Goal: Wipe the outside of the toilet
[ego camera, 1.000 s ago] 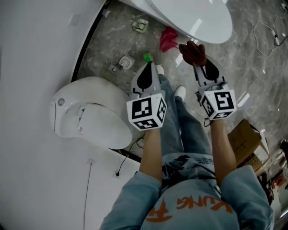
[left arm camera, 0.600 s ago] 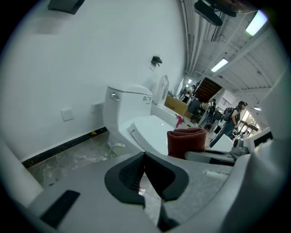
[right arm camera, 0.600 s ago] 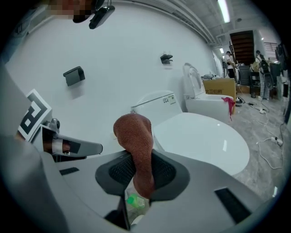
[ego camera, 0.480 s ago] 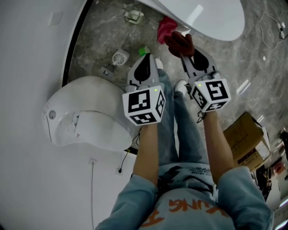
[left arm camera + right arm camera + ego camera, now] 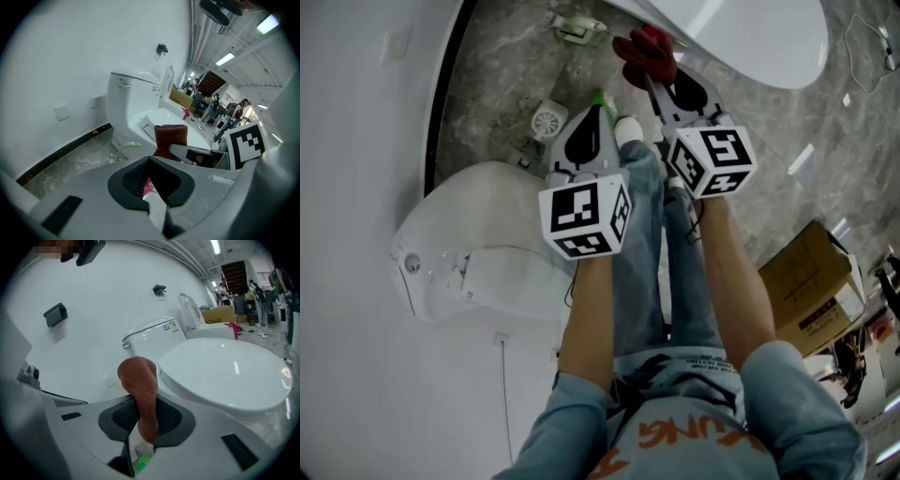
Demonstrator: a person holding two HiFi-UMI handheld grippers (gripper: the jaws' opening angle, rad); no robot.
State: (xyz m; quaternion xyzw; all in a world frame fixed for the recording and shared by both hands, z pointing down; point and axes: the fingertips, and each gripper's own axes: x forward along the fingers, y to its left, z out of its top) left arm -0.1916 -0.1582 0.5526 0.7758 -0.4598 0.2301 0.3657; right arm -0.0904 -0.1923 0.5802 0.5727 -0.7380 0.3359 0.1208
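Note:
The white toilet (image 5: 750,33) fills the top of the head view; its closed lid (image 5: 225,371) and tank (image 5: 150,338) show in the right gripper view. My right gripper (image 5: 661,80) is shut on a dark red cloth (image 5: 645,52), which sticks up between the pads (image 5: 140,385) and sits at the bowl's lower edge; whether it touches is unclear. My left gripper (image 5: 595,112) hangs just left of it over the floor, jaws shut with nothing between them (image 5: 151,161). In the left gripper view the cloth (image 5: 171,138) stands in front of the toilet (image 5: 131,93).
A second white toilet (image 5: 478,248) stands at the left against the white wall. On the grey marble floor are a round drain (image 5: 549,120), a supply hose (image 5: 577,30) and a green object (image 5: 602,97). A cardboard box (image 5: 811,281) lies at the right. My own legs and white shoes (image 5: 628,127) are below the grippers.
Both grippers have moved leftward and farther forward in the view. The cloth has travelled with the right gripper, leftward along the bowl's edge.

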